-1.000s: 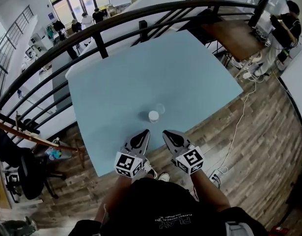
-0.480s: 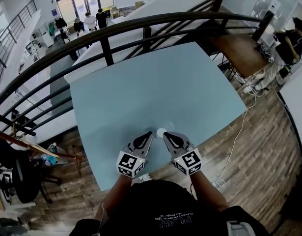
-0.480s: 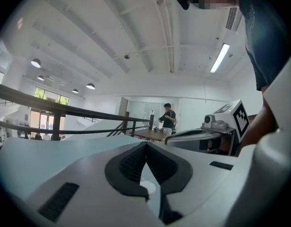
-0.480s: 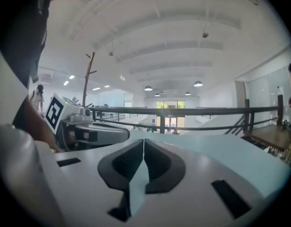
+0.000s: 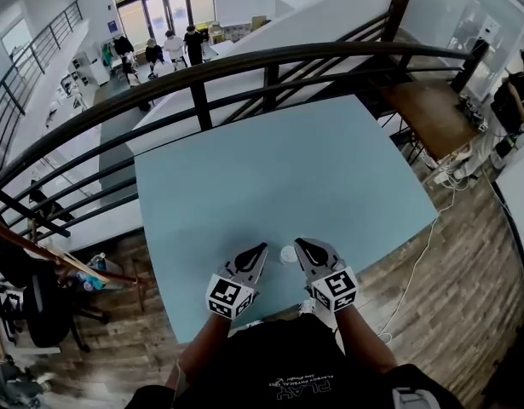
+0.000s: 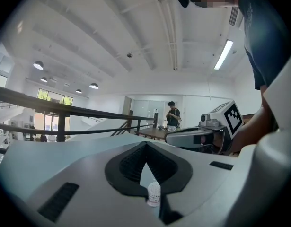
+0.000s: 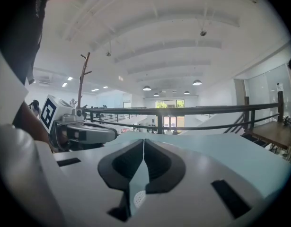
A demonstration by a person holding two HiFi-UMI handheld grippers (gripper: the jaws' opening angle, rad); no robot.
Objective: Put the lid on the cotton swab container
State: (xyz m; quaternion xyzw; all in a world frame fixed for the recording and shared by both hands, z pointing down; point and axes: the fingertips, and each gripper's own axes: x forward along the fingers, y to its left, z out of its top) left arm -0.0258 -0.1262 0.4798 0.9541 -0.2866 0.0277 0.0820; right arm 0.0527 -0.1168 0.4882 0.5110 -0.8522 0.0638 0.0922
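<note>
A small white cotton swab container (image 5: 288, 254) stands on the light blue table (image 5: 270, 160) near its front edge. I cannot make out a separate lid. My left gripper (image 5: 262, 248) is just left of the container and my right gripper (image 5: 299, 243) just right of it, both shut and empty. In the left gripper view the container (image 6: 154, 194) shows low through the gap behind the closed left gripper (image 6: 146, 144), with the right gripper (image 6: 168, 137) beside it. In the right gripper view a white round thing (image 7: 139, 198) shows below the closed right gripper (image 7: 144, 140), with the left gripper (image 7: 116, 132) at left.
A black metal railing (image 5: 244, 58) curves round the table's far and left sides. A wooden table (image 5: 432, 109) and a person (image 5: 513, 100) are at the far right. Wooden floor (image 5: 449, 262) lies right of the blue table, with a white cable on it.
Both grippers have closed in on the container: it was ahead of their tips and now sits between them. The head view has shifted, so the table looks nearer.
</note>
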